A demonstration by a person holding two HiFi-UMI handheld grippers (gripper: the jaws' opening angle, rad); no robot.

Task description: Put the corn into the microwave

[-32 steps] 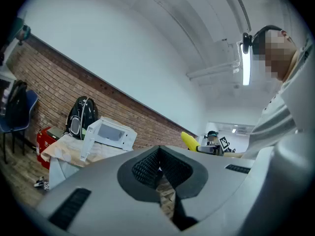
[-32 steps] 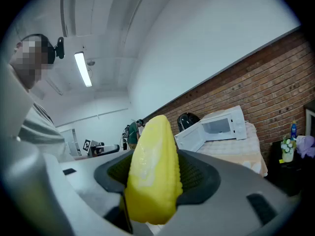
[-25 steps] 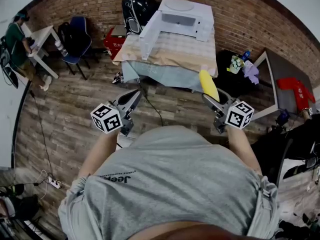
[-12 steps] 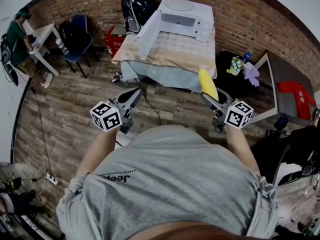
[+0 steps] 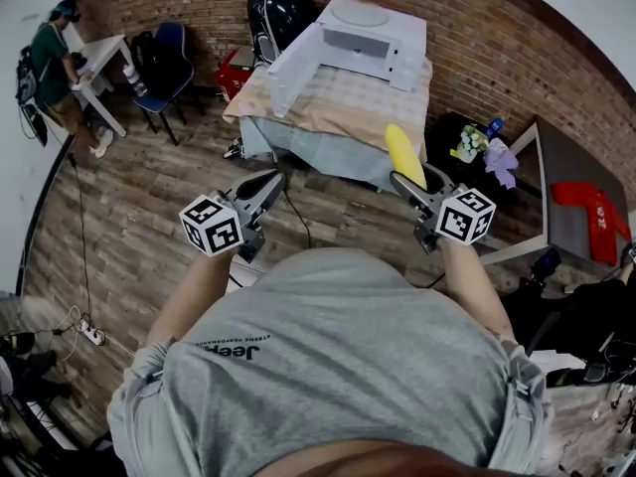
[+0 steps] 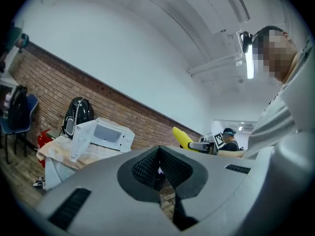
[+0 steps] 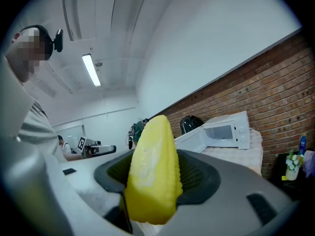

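head view has you standing back from the table (image 5: pixel 298 117) with both grippers held out in front, roughly level. your right gripper (image 5: pixel 401 181) is clamped on the corn (image 5: pixel 402 152): in the right gripper view the yellow cob sits upright between the dark ribbed pads (image 7: pixel 197 178), squeezed on both sides and sticking up well past them. so the corn is up in the air in your right gripper, near the table's front edge and well apart from the microwave (image 5: pixel 370 30). that one's white, sits at the far end of the cloth-covered table against the brick wall (image 5: pixel 477 28), door (image 5: pixel 294 66) swung open to your left. your left gripper (image 5: pixel 270 181) carries nothing, and its jaws look pressed together at the tips, though the left gripper view shows a thin sliver of floor further down.
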